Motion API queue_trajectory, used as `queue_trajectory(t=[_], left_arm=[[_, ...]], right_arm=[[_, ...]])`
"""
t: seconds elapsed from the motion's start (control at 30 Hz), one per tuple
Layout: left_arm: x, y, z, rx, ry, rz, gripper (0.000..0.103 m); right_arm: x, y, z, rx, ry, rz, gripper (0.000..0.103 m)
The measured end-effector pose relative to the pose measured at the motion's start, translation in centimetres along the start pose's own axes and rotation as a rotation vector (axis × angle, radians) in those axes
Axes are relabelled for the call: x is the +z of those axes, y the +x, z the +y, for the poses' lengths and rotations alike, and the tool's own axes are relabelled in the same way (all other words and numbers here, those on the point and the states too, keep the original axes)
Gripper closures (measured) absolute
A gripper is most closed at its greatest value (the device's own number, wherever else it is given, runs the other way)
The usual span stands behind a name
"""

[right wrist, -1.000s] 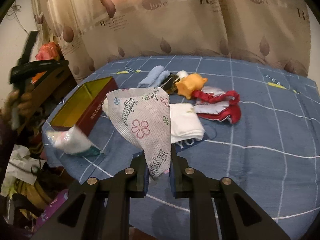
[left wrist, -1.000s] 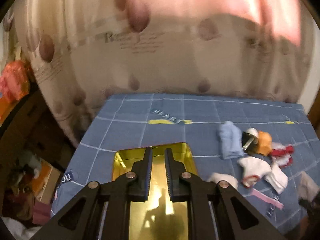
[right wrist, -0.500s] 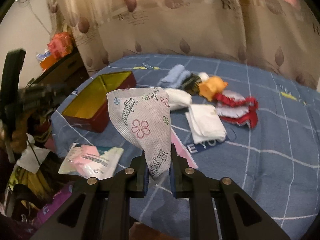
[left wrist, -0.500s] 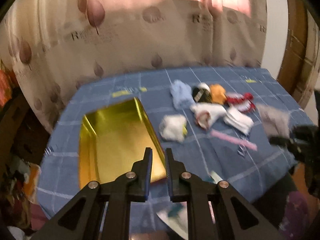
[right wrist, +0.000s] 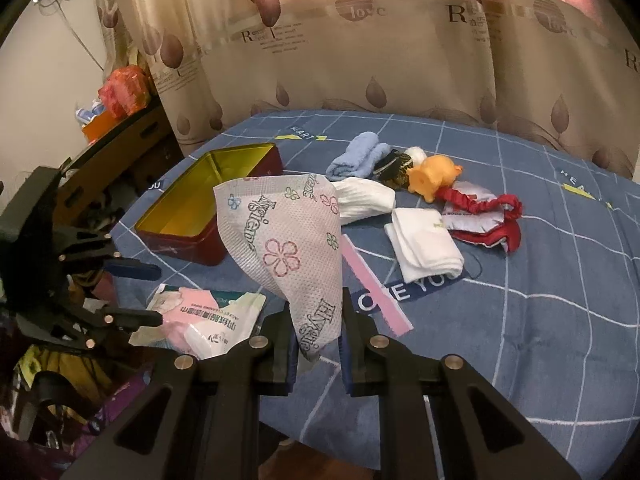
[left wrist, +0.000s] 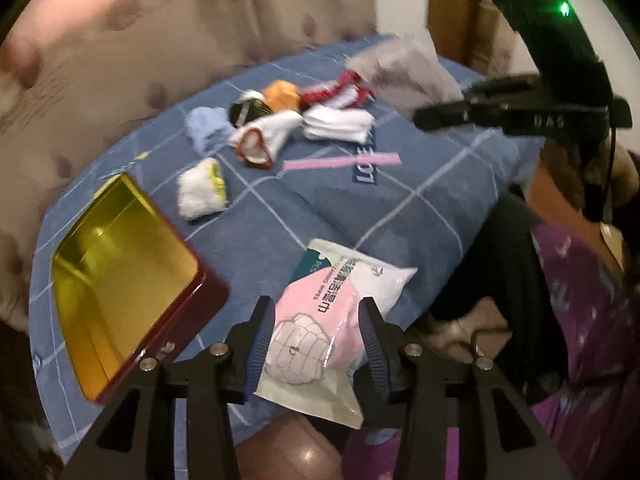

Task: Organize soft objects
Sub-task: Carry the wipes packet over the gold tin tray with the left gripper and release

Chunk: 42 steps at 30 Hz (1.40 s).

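Behind everything hangs a beige curtain (right wrist: 360, 52) with brown leaf shapes and the words "love" and a big "R". Below it lies a blue checked bed cover (right wrist: 540, 280) with white lines; it reads "HEART" in small letters and "OVE YOU" on a dark patch.

On the cover sits a red tin box (right wrist: 200, 216), gold inside and open. Past the tin, toward the curtain, lie a rolled blue sock (right wrist: 356, 156), a white sock (right wrist: 364, 200), an orange toy pig (right wrist: 434, 176), a red and white cloth (right wrist: 488, 216) and a folded white cloth (right wrist: 426, 248). A pink strip (right wrist: 376, 288) lies just beside the folded white cloth.

In front of the tin, at the near edge of the cover, lies a pink and white wipes pack (left wrist: 320, 320) with Chinese writing.

The left gripper (left wrist: 318, 340) points down at this pack. Its jaws are wide apart, one on each side of the pack, and they do not squeeze it.

The right gripper (right wrist: 318, 340) is level and pinches a white napkin (right wrist: 284, 248) with flower prints and the word "Hygiene". The napkin stands up from the closed jaws.
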<state>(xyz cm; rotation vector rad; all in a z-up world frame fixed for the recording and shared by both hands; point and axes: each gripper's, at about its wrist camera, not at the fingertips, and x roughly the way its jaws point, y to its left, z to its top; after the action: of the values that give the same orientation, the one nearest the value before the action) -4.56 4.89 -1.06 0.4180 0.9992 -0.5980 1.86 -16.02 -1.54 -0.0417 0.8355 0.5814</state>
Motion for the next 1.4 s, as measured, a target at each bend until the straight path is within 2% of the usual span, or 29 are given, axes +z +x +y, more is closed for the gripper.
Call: queue_trajectory(t=[0.1, 0.13, 0.23, 0.37, 0.47, 0.53, 0.6, 0.67, 0.73, 0.9, 1.0, 1.1, 1.17, 1.27, 1.33, 1.4], left_arm=[[0.5, 1.3, 0.1, 0.01, 0.089, 0.065, 0.052], [0.8, 1.9, 0.2, -0.028, 0.121, 0.102, 0.051], [1.2, 3.4, 0.4, -0.024, 0.198, 0.164, 0.047], [1.7, 5.1, 0.9, -0.136, 0.25, 0.252, 0.045], [1.8, 6.5, 0.8, -0.162, 0.287, 0.281, 0.034], [2.1, 7.0, 1.2, -0.18, 0.281, 0.251, 0.034], [2.4, 7.1, 2.2, -0.226, 0.207, 0.214, 0.038], [2.2, 7.0, 3.7, -0.287, 0.079, 0.175, 0.045], [1.7, 6.4, 4.5, -0.289, -0.007, 0.139, 0.05], [-0.3, 4.6, 4.9, -0.213, -0.13, 0.052, 0.058], [-0.7, 2.5, 5.2, -0.157, -0.212, -0.026, 0.058], [-0.7, -0.8, 7.3, -0.16, -0.332, -0.132, 0.058], [-0.3, -2.6, 9.4, -0.119, -0.383, -0.169, 0.058], [0.3, -3.2, 14.2, -0.018, -0.451, -0.154, 0.058], [0.9, -2.4, 18.3, 0.052, -0.511, -0.117, 0.058], [1.4, -1.1, 21.5, 0.091, -0.556, -0.085, 0.058]], right_arm=[[-0.3, -0.2, -0.1, 0.003, 0.017, 0.0, 0.087], [-0.3, -0.2, -0.2, 0.005, 0.023, 0.001, 0.087], [-0.5, -0.2, -0.2, 0.0, 0.035, 0.005, 0.087], [-0.5, -0.2, -0.1, 0.001, 0.047, 0.008, 0.087], [-0.4, 0.0, 0.0, 0.004, 0.053, 0.012, 0.087], [-0.3, 0.1, 0.1, 0.004, 0.05, 0.015, 0.087], [-0.2, 0.3, 0.3, 0.004, 0.047, 0.021, 0.086], [-0.2, 0.5, 0.3, 0.011, 0.051, 0.022, 0.086], [-0.1, 0.6, 0.3, 0.011, 0.051, 0.025, 0.085], [0.0, 0.6, 0.2, 0.008, 0.061, 0.014, 0.084], [0.0, 0.8, -0.2, 0.009, 0.077, 0.019, 0.084], [0.0, 0.8, -0.1, 0.003, 0.064, 0.02, 0.084], [0.1, 0.7, 0.1, 0.01, 0.057, 0.018, 0.084], [0.4, 0.9, 0.4, 0.016, 0.04, 0.02, 0.084], [0.5, 1.1, 0.7, 0.026, 0.035, 0.02, 0.084], [0.5, 1.4, 1.0, 0.034, 0.03, 0.02, 0.084]])
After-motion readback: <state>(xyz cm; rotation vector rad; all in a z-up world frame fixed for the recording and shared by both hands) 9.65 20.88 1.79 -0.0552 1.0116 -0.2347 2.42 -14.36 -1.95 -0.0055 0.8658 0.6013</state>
